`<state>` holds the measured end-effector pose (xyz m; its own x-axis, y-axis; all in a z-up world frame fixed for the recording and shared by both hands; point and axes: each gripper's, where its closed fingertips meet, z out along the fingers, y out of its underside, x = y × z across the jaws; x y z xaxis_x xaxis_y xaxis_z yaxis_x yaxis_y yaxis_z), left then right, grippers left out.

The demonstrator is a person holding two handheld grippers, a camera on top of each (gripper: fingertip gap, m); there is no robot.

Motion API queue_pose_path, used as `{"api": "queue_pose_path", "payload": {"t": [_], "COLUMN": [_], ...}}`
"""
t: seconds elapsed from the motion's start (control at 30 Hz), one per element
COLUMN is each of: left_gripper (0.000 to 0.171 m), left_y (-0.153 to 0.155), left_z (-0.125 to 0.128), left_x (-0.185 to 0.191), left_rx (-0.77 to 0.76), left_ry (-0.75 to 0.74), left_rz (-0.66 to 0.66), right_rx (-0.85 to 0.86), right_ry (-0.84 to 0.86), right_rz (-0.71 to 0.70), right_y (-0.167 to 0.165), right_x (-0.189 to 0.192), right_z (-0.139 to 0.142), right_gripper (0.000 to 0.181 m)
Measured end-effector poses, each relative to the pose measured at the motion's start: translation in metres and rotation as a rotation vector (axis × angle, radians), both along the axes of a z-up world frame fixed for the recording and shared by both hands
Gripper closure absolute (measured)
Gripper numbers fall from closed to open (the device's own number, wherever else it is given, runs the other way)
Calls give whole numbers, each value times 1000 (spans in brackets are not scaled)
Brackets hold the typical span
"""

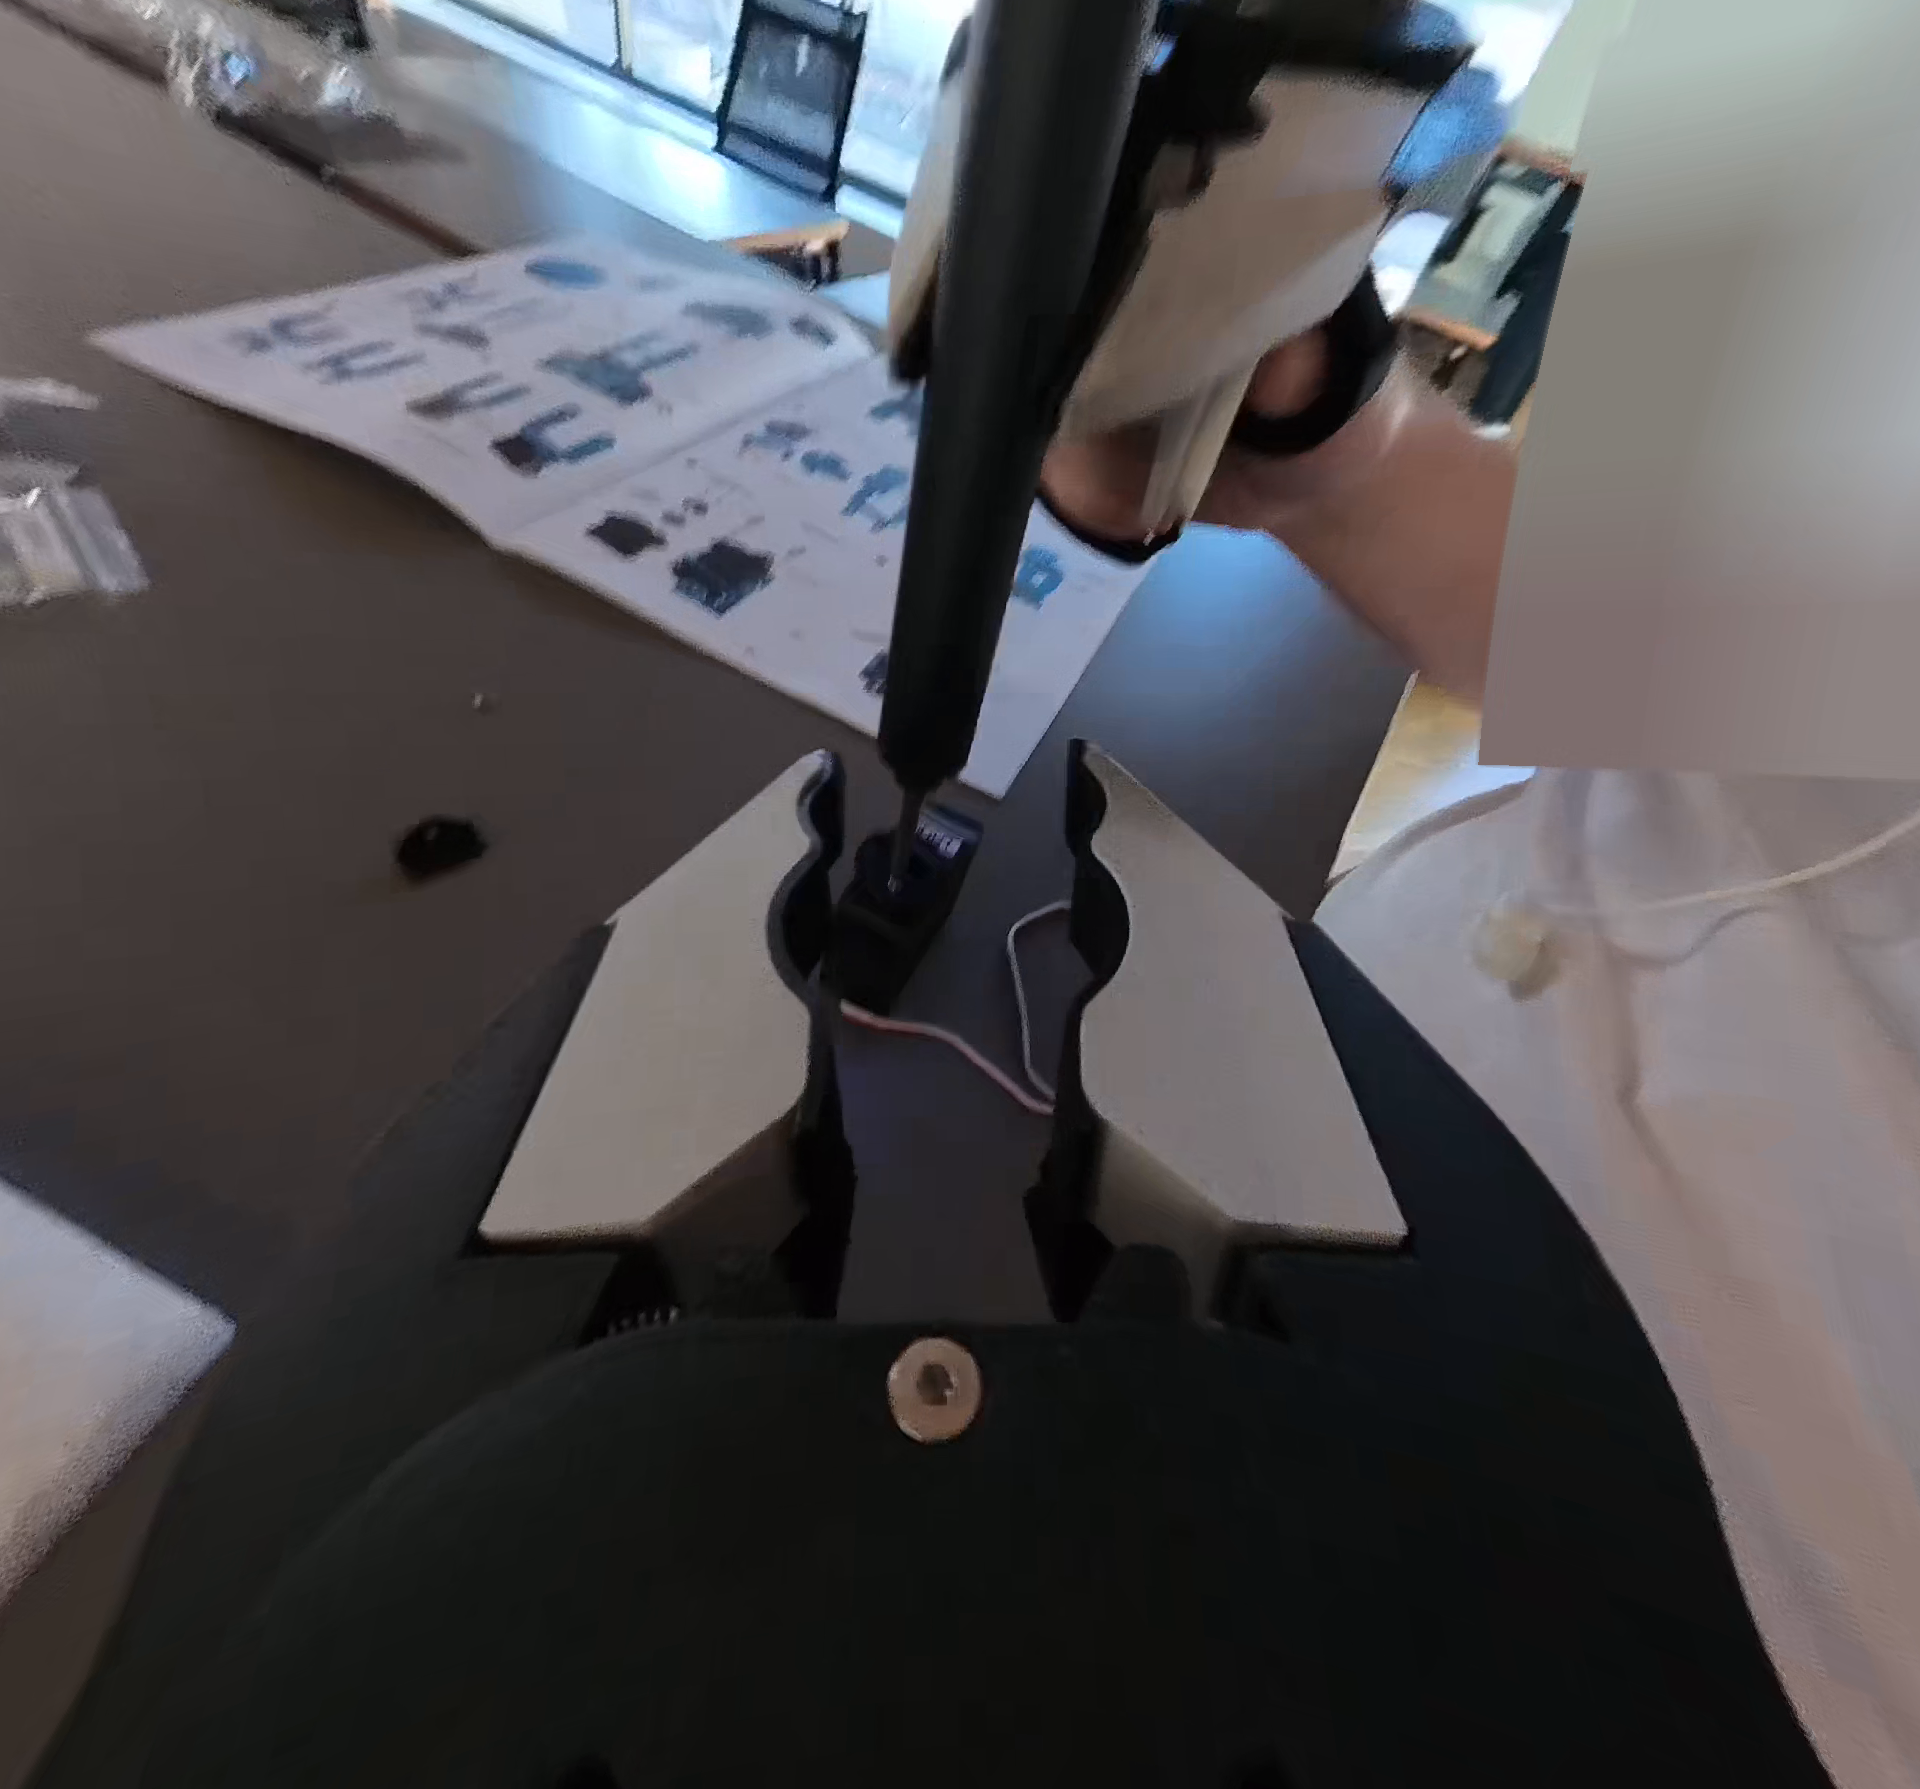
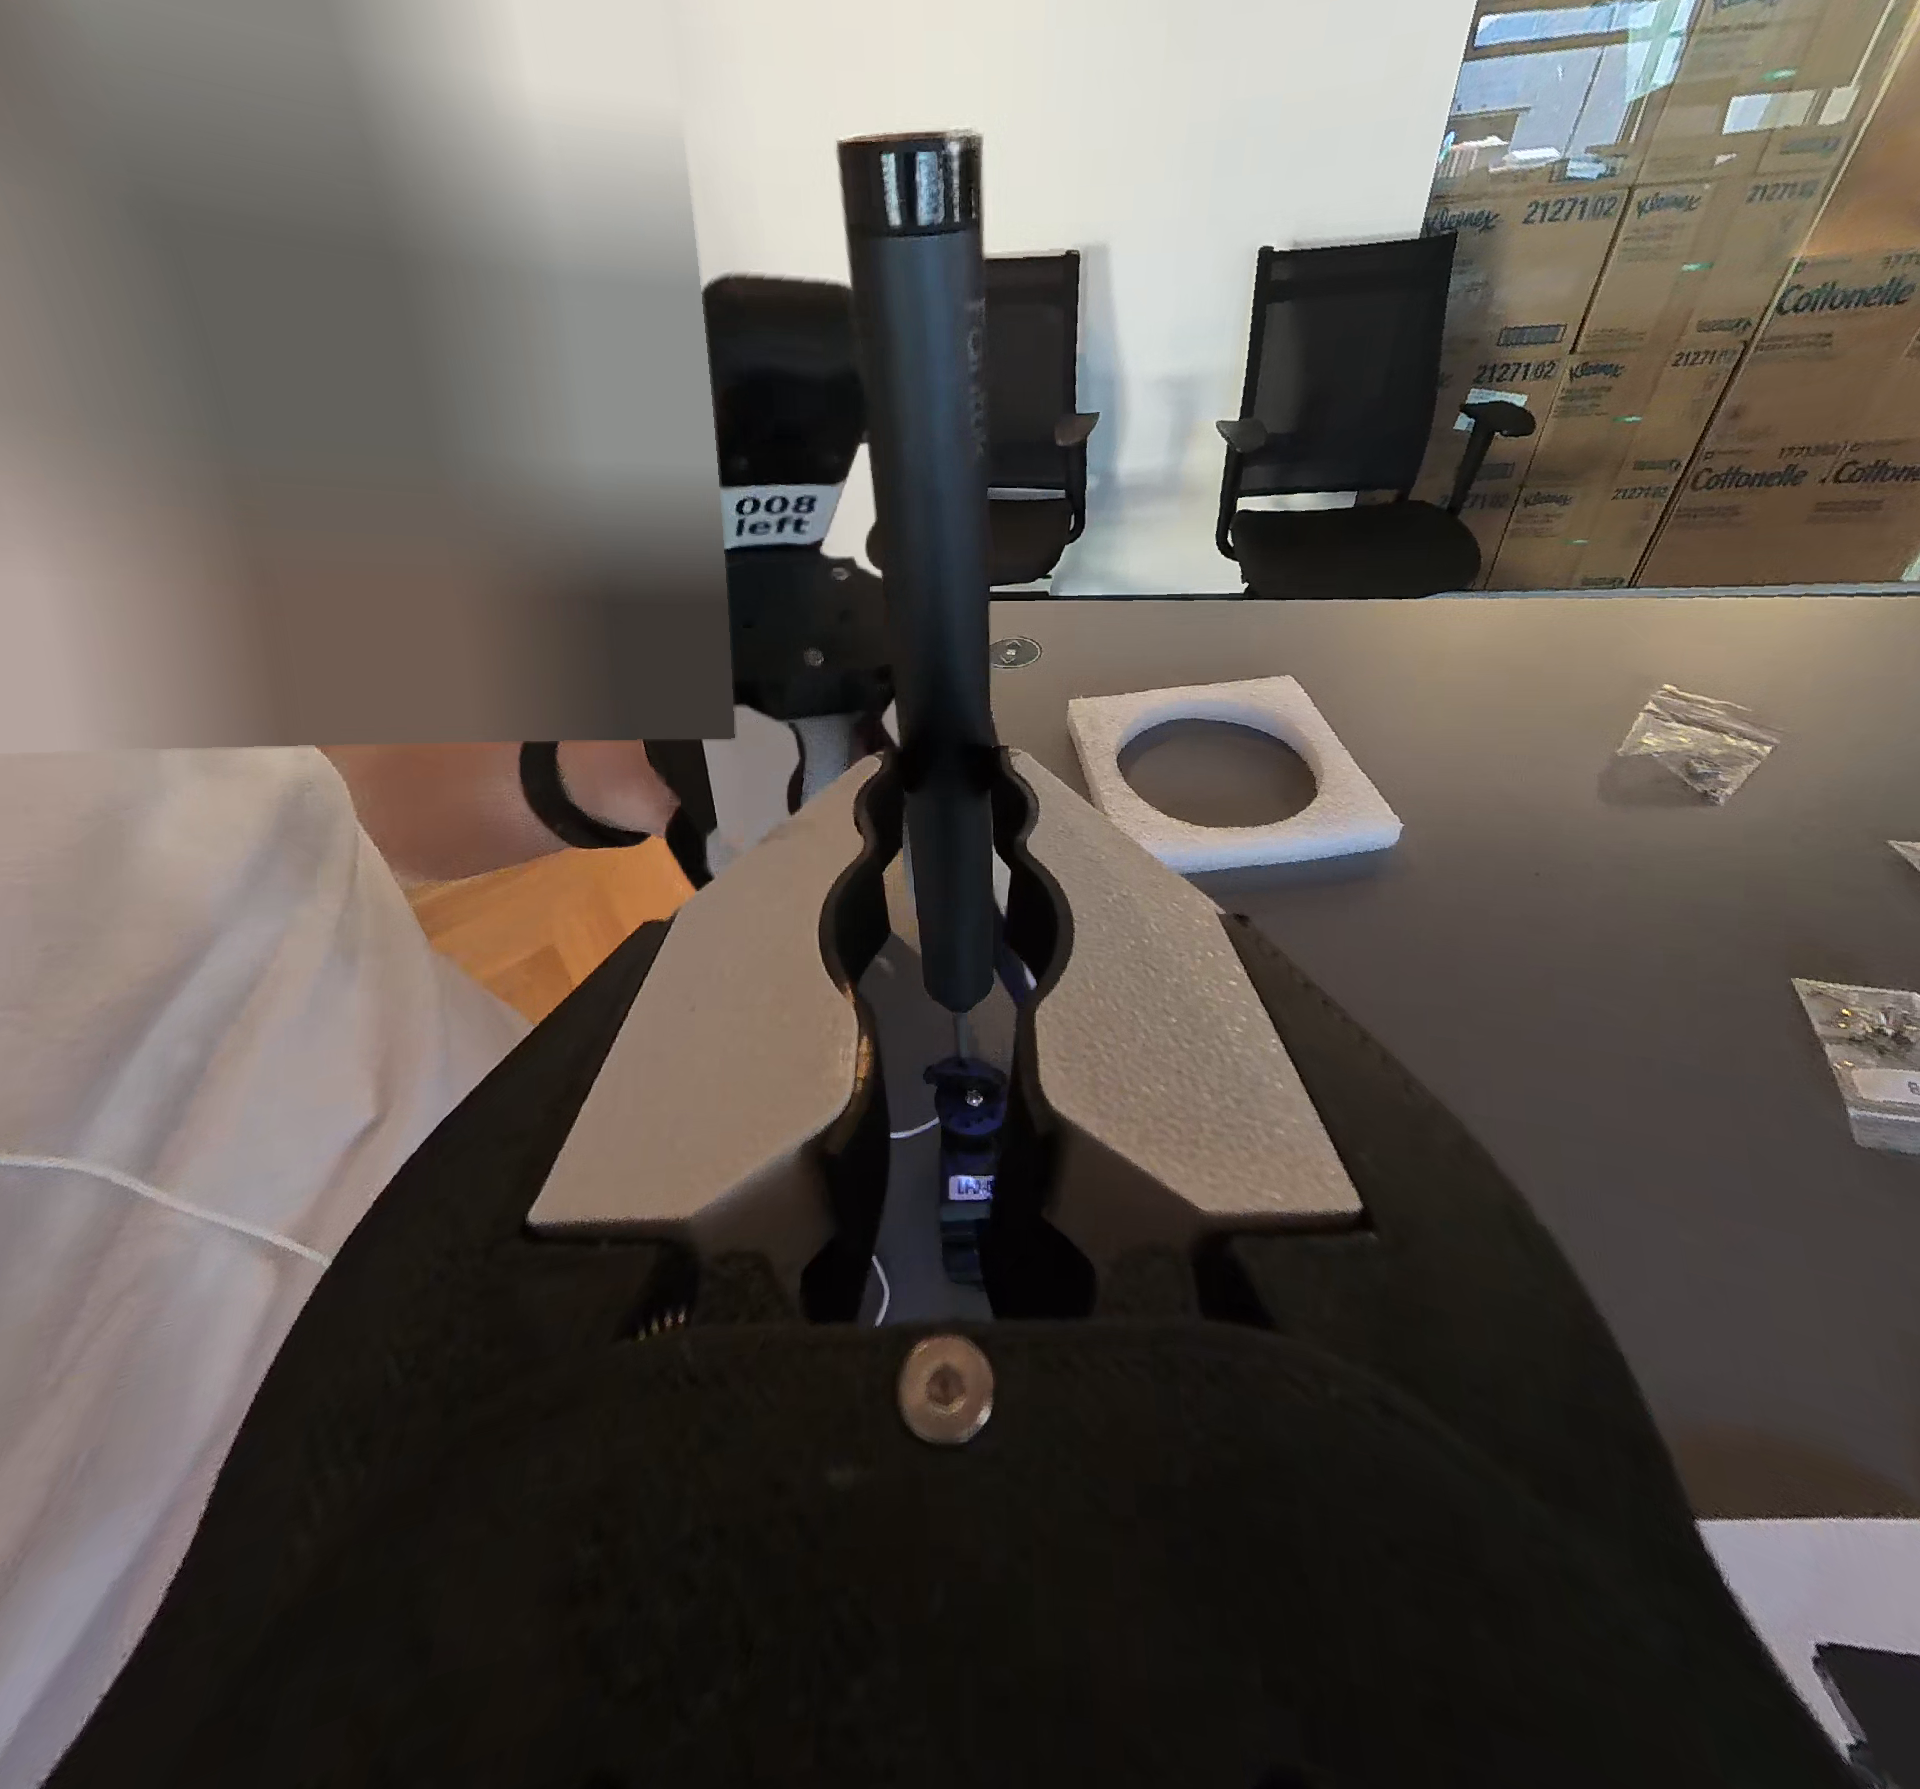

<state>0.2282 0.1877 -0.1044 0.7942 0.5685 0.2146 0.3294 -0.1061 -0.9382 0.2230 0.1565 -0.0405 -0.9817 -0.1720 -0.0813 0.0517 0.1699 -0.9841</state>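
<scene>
Screwdriver work fills both views: our right gripper [image 2: 940, 768] is clamped near its fingertips on a slim, dark grey, pen-shaped metal screwdriver [image 2: 928, 534], which stands nearly upright with its thin bit pointing down. The bit tip rests on the top of a small black plastic servo motor [image 1: 883, 918] standing on the dark grey desk [image 1: 260, 700]. Our left gripper [image 1: 951, 773] has its jaws parted around the motor; the left finger's black pad [image 1: 816, 866] seems to touch the motor's side, while the other finger stands clear, so the motor is not gripped. A thin white and red wire [image 1: 987, 1043] trails from the motor across the desk between the fingers. Beyond the motor, toward the desk's far edge in the left wrist view, lies an open white instruction sheet with blue and black drawings [image 1: 582, 409], and a small black part [image 1: 441, 844] sits alone to the left. In the right wrist view, a square white foam piece with a round hole [image 2: 1231, 773] lies near the desk's far edge, with small clear plastic bags of hardware [image 2: 1694, 742] toward the right edge. A person's white sleeve [image 2: 156, 1064] shows at the left.
</scene>
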Motion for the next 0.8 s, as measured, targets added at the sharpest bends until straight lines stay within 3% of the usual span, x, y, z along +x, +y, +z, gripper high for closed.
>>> {"api": "queue_pose_path", "payload": {"t": [0.17, 0.4, 0.53, 0.8], "left_gripper": [153, 156, 156, 156], "left_y": [3, 2, 2, 3], "left_z": [19, 17, 16, 16], "left_x": [-9, -12, -12, -11], "left_rx": [43, -49, -74, -134], "left_ry": [68, 116, 122, 162], "left_rz": [-15, 55, 71, 86], "right_rx": [1, 27, 38, -4], "right_ry": [9, 45, 40, -56], "right_rz": [3, -142, -253, -344], "right_y": [1, 1, 0, 3], "right_x": [3, 1, 0, 2], "right_z": [1, -5, -5, -3], "right_gripper": [166, 154, 158, 164]}}
